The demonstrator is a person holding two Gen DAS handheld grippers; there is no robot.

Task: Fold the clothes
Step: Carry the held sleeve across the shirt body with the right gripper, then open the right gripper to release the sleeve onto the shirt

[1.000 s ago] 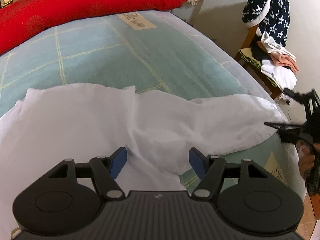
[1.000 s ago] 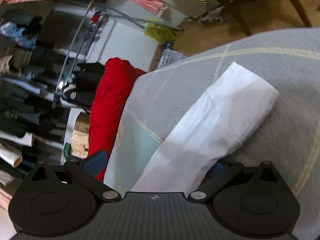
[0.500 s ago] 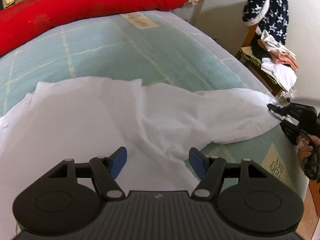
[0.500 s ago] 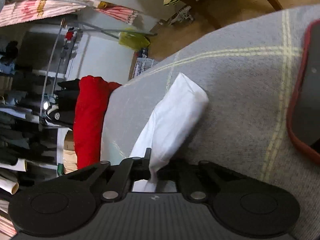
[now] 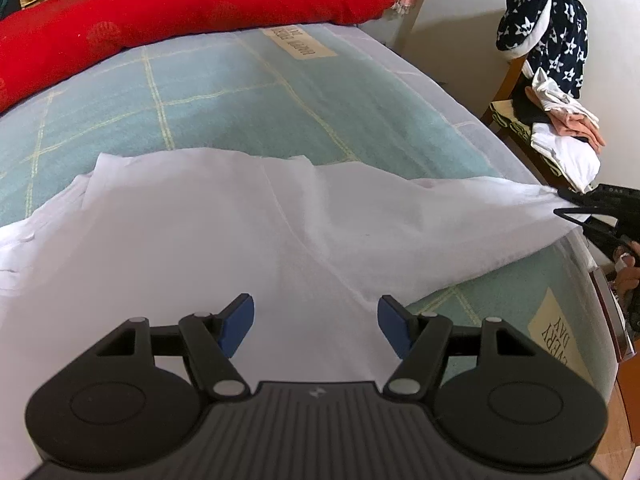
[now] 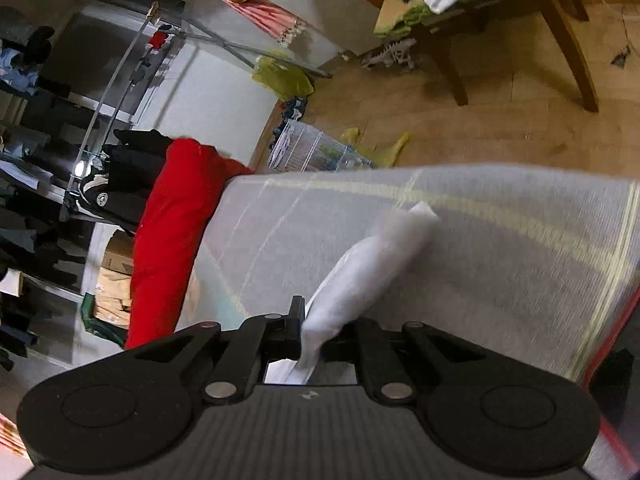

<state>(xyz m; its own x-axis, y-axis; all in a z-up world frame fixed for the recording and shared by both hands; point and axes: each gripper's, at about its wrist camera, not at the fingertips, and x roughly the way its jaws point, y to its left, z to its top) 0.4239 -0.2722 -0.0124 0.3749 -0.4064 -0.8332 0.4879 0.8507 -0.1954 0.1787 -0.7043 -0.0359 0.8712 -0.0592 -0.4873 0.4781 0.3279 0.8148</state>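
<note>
The white garment (image 5: 224, 232) is lying spread across the bed (image 5: 248, 104), its long axis running side to side in the left wrist view, from a crumpled end at the left to a sleeve (image 5: 500, 208) drawn out at the right edge. The right tongs (image 5: 576, 206) are pinching the end of that sleeve: their jaws are standing closed on the cloth, and in the right wrist view the sleeve (image 6: 372, 264) is bunching into a narrow roll running forward from the right tongs (image 6: 310, 330). The left tongs (image 5: 316, 322) are hovering over the near hem, pointing down at the cloth, jaws standing well apart and gripping nothing; the blue pads (image 5: 238, 322) are clear of the fabric as far as the view is showing.

So the sleeve is lying to the right of the body, and only the right hand is holding it. Judging from this, the coming fold is turning on carrying the sleeve leftward across the long axis onto the body, while the left tongs, nearer the hem, are placed to pin or take that edge.
</note>
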